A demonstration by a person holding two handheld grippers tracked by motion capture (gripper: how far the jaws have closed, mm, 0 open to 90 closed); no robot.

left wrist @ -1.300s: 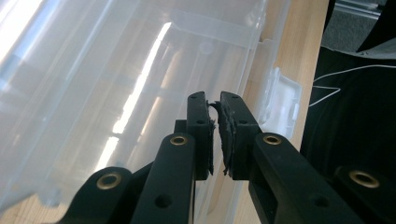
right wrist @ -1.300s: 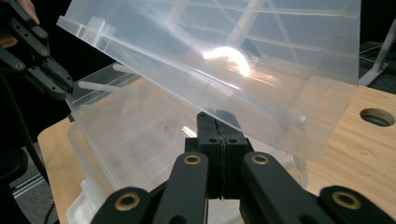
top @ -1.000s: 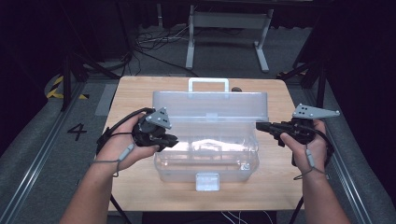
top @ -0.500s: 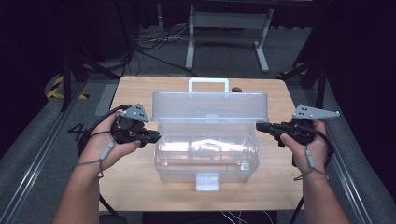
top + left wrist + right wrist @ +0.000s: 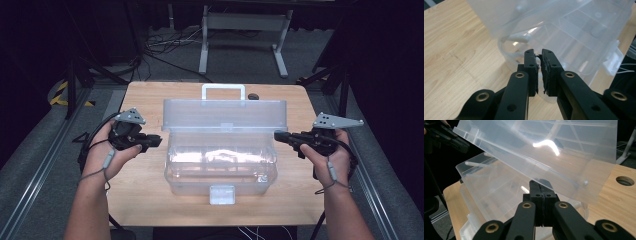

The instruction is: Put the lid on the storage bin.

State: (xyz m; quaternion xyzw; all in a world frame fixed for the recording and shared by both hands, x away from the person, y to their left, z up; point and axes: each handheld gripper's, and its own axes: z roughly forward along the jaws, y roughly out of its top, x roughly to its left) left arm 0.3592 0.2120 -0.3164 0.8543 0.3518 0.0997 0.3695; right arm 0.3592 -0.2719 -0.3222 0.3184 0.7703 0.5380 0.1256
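Note:
A clear plastic toolbox [image 5: 220, 160] stands mid-table with its lid [image 5: 225, 114] raised and a white handle [image 5: 223, 90] at the back. My left gripper [image 5: 156, 141] hovers just off the box's left end, apart from it. In the left gripper view its jaws [image 5: 539, 56] are shut to a thin slit with nothing between them, pointing at the box wall [image 5: 579, 37]. My right gripper [image 5: 278, 135] is at the box's right end. In the right gripper view its shut tips [image 5: 540, 185] sit right under the lid's lower edge [image 5: 549, 152], with nothing seen between them.
The wooden table [image 5: 140, 200] has bare strips left, right and in front of the box. A round hole [image 5: 624, 180] lies in the tabletop behind the box. A metal stand [image 5: 240, 30] and cables [image 5: 160, 47] are on the floor beyond.
My left gripper has drawn back to the left, off the box's left side. The right gripper and the raised lid have stayed put.

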